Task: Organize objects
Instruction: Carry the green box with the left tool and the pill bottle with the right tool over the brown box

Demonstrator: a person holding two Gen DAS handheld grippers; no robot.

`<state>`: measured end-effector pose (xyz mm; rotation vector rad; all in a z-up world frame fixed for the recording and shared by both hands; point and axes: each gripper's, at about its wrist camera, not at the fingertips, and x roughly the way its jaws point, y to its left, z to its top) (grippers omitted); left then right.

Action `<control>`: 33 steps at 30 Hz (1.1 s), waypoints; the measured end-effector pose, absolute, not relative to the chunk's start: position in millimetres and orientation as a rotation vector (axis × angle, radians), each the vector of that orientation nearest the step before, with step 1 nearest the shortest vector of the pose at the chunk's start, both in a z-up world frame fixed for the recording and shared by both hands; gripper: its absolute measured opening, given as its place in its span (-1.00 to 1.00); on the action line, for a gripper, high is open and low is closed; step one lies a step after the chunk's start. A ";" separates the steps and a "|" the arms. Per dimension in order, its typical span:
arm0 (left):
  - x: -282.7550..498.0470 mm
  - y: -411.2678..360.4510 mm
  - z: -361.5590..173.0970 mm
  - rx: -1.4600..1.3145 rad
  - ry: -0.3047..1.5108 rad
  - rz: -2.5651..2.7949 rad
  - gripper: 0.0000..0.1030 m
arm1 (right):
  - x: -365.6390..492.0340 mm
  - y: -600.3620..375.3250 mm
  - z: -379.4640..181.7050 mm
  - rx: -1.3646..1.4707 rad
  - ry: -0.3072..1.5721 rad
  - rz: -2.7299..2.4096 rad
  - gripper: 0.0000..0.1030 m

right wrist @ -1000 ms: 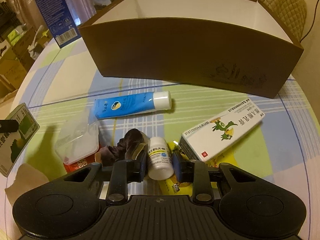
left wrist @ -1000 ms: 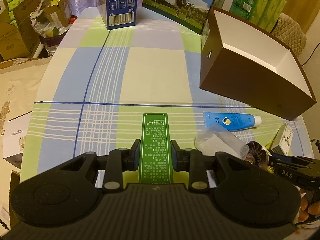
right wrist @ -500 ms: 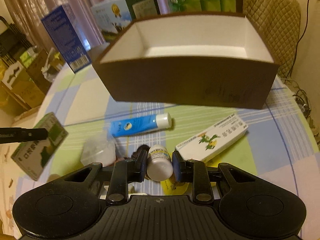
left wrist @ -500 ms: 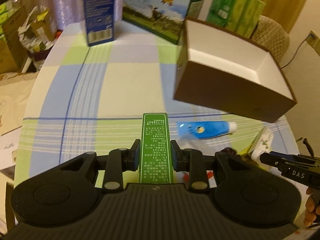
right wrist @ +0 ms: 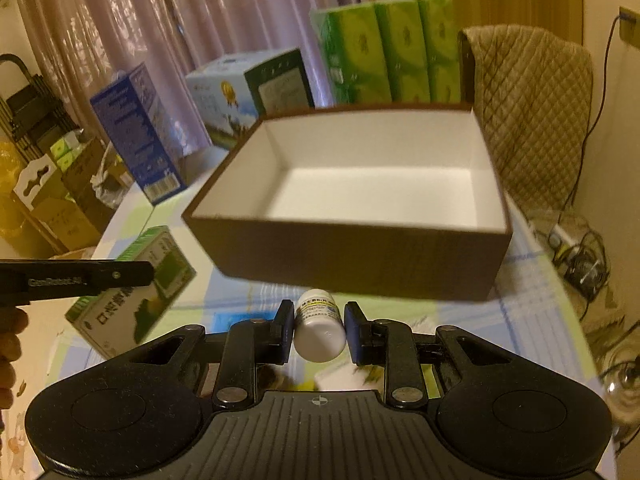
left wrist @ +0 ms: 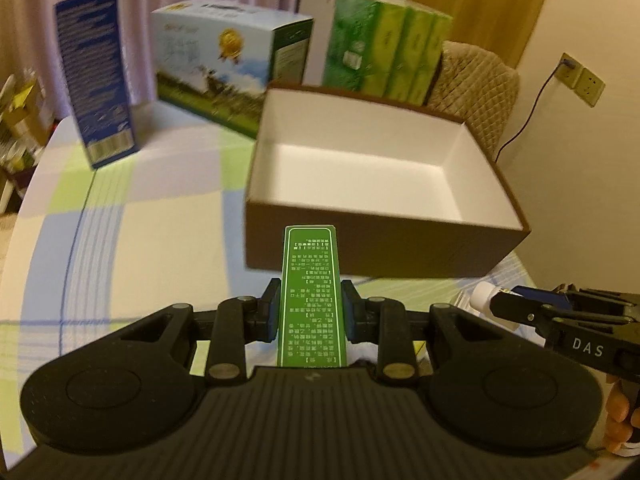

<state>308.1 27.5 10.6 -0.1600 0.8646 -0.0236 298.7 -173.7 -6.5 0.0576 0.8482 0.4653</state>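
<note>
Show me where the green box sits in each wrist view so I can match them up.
Left wrist: green box at centre, clamped end-on in the left gripper.
Right wrist: green box at the left edge, lower-middle, held up by the left gripper reaching in from the left.
Shared landmark: the open brown box with white inside, just beyond the green box in both views.
</note>
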 end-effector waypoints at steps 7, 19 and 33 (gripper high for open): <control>345.7 3.1 24.8 -0.141 0.820 -0.058 -0.50 | 328.6 -183.8 11.7 0.058 0.793 0.474 -0.54; 426.4 -29.1 22.4 -0.100 0.818 -0.068 -0.50 | 403.8 -191.4 15.8 0.071 0.756 0.448 -0.54; 509.3 -51.4 -28.4 -0.125 0.911 -0.044 -0.50 | 471.6 -189.6 -36.4 0.097 0.870 0.385 -0.54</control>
